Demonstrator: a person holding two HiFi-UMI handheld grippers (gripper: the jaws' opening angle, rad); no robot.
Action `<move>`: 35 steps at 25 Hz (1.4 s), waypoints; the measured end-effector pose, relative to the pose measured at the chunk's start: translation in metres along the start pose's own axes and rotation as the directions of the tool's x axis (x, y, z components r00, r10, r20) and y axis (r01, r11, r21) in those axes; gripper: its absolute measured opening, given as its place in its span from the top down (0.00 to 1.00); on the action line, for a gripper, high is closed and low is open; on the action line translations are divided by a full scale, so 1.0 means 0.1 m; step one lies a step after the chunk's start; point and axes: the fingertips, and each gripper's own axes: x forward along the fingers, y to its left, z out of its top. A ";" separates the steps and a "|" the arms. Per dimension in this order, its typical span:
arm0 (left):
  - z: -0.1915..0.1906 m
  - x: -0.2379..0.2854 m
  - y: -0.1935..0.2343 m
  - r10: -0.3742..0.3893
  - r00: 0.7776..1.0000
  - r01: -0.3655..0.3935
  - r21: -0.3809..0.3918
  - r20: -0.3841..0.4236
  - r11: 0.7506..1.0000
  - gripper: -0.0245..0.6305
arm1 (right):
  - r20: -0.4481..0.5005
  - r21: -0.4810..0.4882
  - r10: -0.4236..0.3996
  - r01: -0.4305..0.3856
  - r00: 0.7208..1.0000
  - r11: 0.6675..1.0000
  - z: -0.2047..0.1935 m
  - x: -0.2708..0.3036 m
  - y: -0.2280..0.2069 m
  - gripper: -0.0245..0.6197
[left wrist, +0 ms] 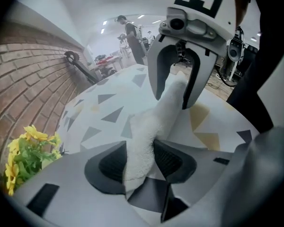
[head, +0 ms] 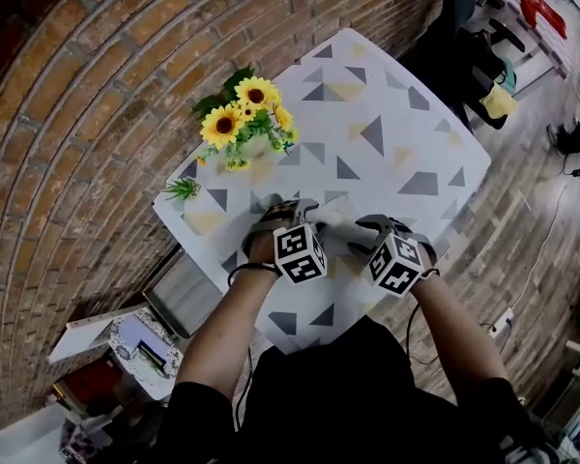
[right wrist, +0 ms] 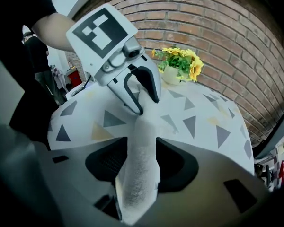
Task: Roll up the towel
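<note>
As left tool point(left wrist: 139, 161) and right tool point(right wrist: 141, 162) grip towel point(left wrist: 162, 110), long axis crosswise

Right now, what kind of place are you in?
Probably a staged corner of a studio or workshop: a brick wall, a triangle-patterned table with potted sunflowers, and a big lit open room with gear beyond.

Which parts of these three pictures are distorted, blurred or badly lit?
Head view: the brick wall curves strongly from lens distortion, and the top left corner is dark. Left gripper view: the towel is sharp, the distant room pale and hazy. Right gripper view: the towel's near end is soft, and the picture's corners darken.
</note>
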 end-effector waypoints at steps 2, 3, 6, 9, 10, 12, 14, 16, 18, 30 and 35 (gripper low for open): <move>0.01 0.04 -0.01 -0.024 1.000 0.024 0.011 -0.012 1.000 0.67 | -0.029 0.002 0.007 -0.007 1.000 1.000 -0.08 0.08 0.00 0.65; 0.01 0.05 -0.02 -0.037 0.999 0.037 0.020 -0.018 0.999 0.67 | -0.042 0.002 0.010 -0.010 0.999 1.000 -0.11 0.11 0.00 0.64; 0.00 0.05 -0.03 -0.055 0.998 0.056 0.045 -0.030 0.997 0.73 | -0.059 -0.010 0.012 -0.013 0.998 1.000 -0.15 0.17 0.00 0.66; -0.04 -0.02 -0.12 -0.069 0.997 0.071 0.060 -0.041 0.996 0.84 | -0.065 -0.012 0.022 -0.023 0.998 1.000 -0.13 0.16 0.08 0.73; -0.08 -0.04 -0.18 -0.078 0.996 0.081 0.061 -0.043 0.995 0.85 | -0.067 -0.011 0.026 -0.026 0.997 1.000 -0.13 0.16 0.13 0.75; -0.15 -0.09 -0.32 -0.098 0.994 0.100 0.060 -0.046 0.993 0.85 | -0.070 -0.010 0.033 -0.034 0.997 0.999 -0.12 0.15 0.27 0.76; -0.22 -0.18 -0.48 -0.116 0.992 0.119 0.059 -0.051 0.991 0.85 | -0.072 -0.014 0.045 -0.046 0.996 0.999 -0.12 0.13 0.44 0.76; -0.30 -0.29 -0.69 -0.143 0.988 0.146 0.055 -0.056 0.988 0.85 | -0.073 -0.026 0.075 -0.077 0.995 0.997 -0.13 0.12 0.67 0.77; -0.39 -0.42 -0.92 -0.185 0.981 0.187 0.043 -0.057 0.981 0.85 | -0.076 -0.043 0.125 -0.129 0.989 0.991 -0.13 0.09 0.92 0.78; -0.48 -0.68 -1.19 -0.154 0.987 0.159 0.110 -0.049 0.981 0.72 | -0.080 0.029 0.140 -0.138 0.987 0.990 -0.15 0.00 1.18 0.75; -0.42 -0.66 -1.04 -0.111 0.993 0.114 0.108 -0.031 0.988 0.71 | -0.065 0.081 0.139 -0.134 0.988 0.988 -0.16 0.02 0.89 0.74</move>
